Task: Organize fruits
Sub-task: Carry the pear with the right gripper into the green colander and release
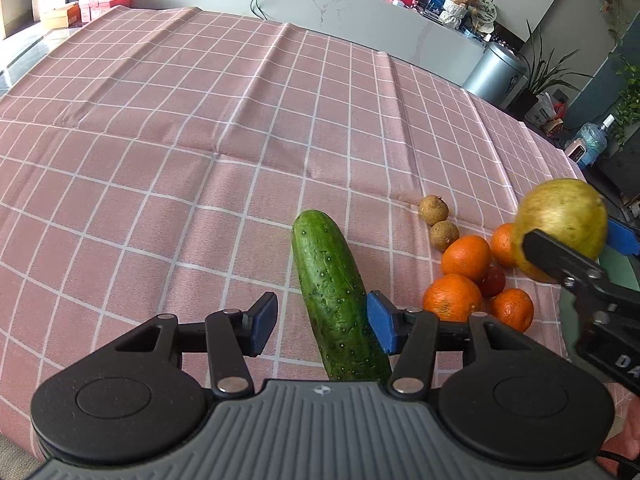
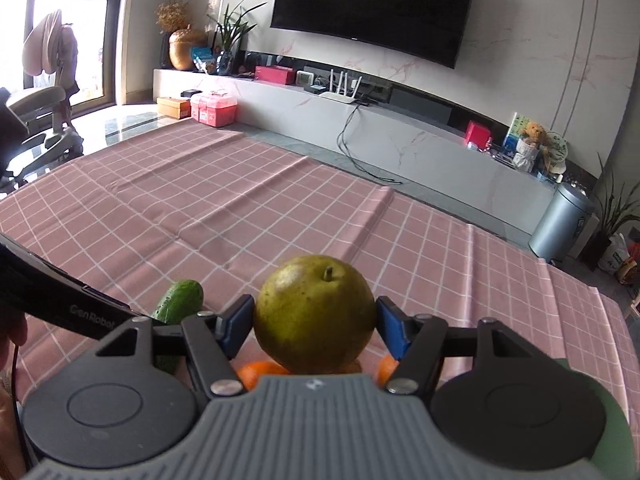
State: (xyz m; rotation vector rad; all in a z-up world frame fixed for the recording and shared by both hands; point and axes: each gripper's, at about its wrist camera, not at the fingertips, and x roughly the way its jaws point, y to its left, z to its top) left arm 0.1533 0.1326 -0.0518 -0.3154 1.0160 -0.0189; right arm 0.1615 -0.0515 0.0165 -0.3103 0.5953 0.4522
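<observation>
Left wrist view
- Left gripper [image 1: 323, 325]: I see my fingers spread wide, straddling the cucumber; the right blue pad [image 1: 382, 326] is at its flank, the left pad stands clear of it.
- Cucumber [image 1: 336, 296]: lying flat on the pink checked tablecloth [image 1: 160, 160], its near end running under my gripper body.
- Oranges [image 1: 466, 258]: four in a cluster just right of the cucumber, with a small red fruit [image 1: 493, 282] wedged among them.
- Two brown round fruits [image 1: 439, 222]: touching each other, just beyond the oranges.
- Right gripper [image 1: 576, 240]: at the right edge, pinching the pear [image 1: 560, 220] and holding it up above the orange cluster.

Right wrist view
- Right gripper [image 2: 315, 328]: my fingers are clamped on the pear [image 2: 314, 314], one blue pad [image 2: 236, 326] on each side, stem pointing up and away from me.
- Oranges [image 2: 260, 372]: I glimpse them directly below the pear, mostly hidden.
- Cucumber [image 2: 180, 300]: to the left on the tablecloth [image 2: 280, 200], partly behind the left gripper's black body [image 2: 60, 304]; from here I cannot tell how that one's fingers stand.
</observation>
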